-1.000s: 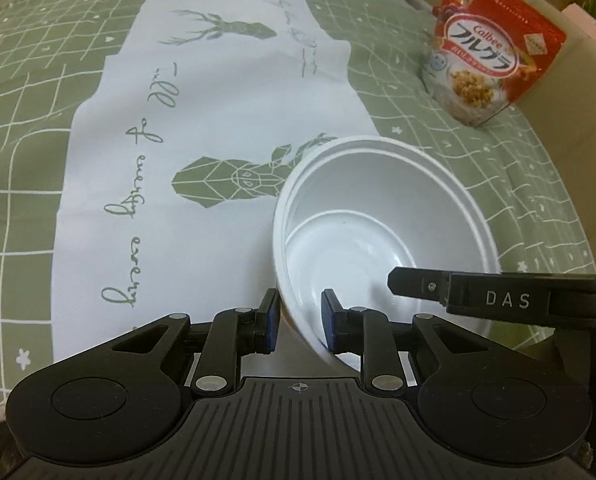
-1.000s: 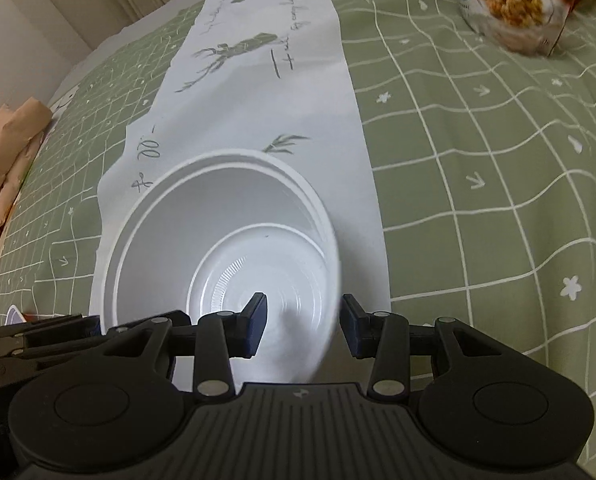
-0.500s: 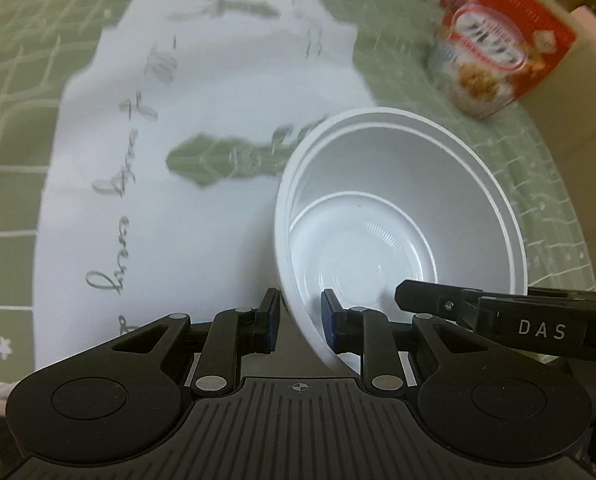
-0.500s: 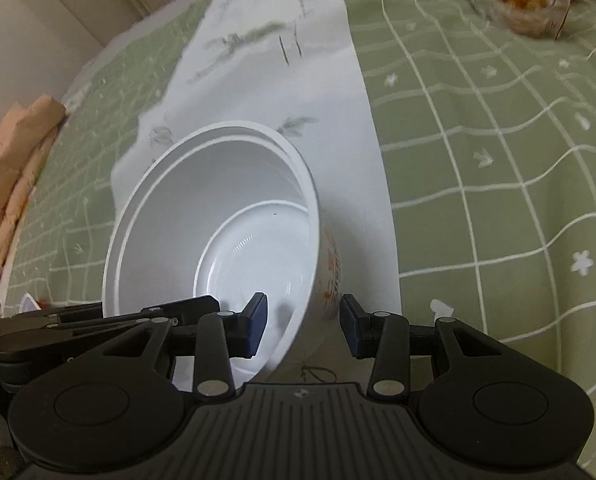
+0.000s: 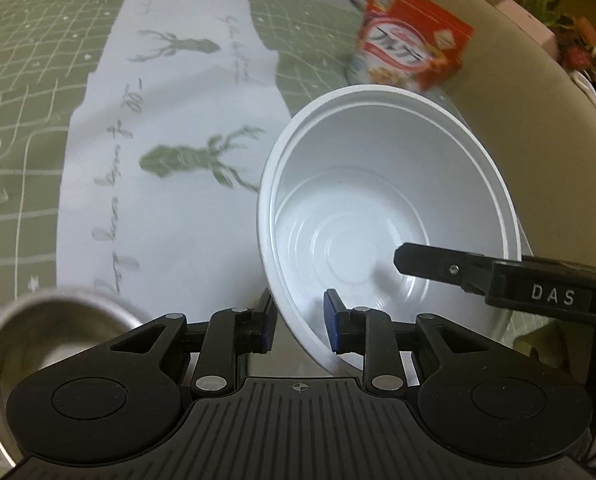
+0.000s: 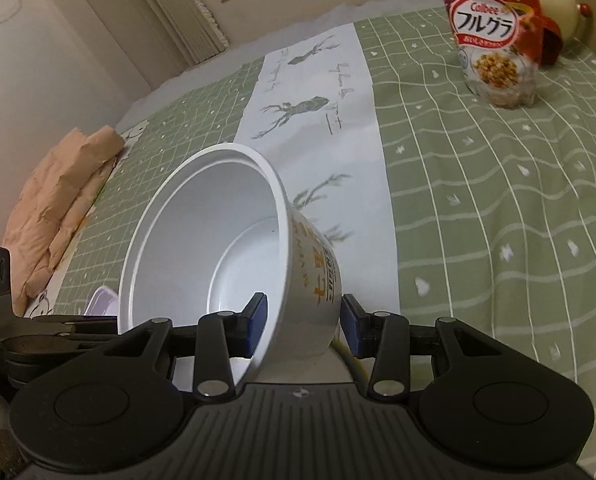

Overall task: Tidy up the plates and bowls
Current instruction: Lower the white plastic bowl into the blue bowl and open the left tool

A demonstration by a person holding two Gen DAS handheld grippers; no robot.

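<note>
Both grippers — left (image 5: pixel 300 320), right (image 6: pixel 301 326) — pinch the bowl (image 5: pixel 382 216); I've lifted and tilted it off the surface (image 6: pixel 498 200) — carrying next.

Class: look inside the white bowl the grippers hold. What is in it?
The white bowl holds no food; only its ribbed white floor shows. One finger of each gripper reaches inside over the rim. The bowl wall hides the table beneath it.

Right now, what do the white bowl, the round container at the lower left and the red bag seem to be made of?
White bowl: probably thin plastic or foam, matte white, with moulded concentric rings on its floor and printing on its outer wall.
Round container: likely metal, dull silver with a soft sheen; blurred, so uncertain.
Red bag: glossy printed plastic film, apparently with a clear lower part showing cereal.
</note>
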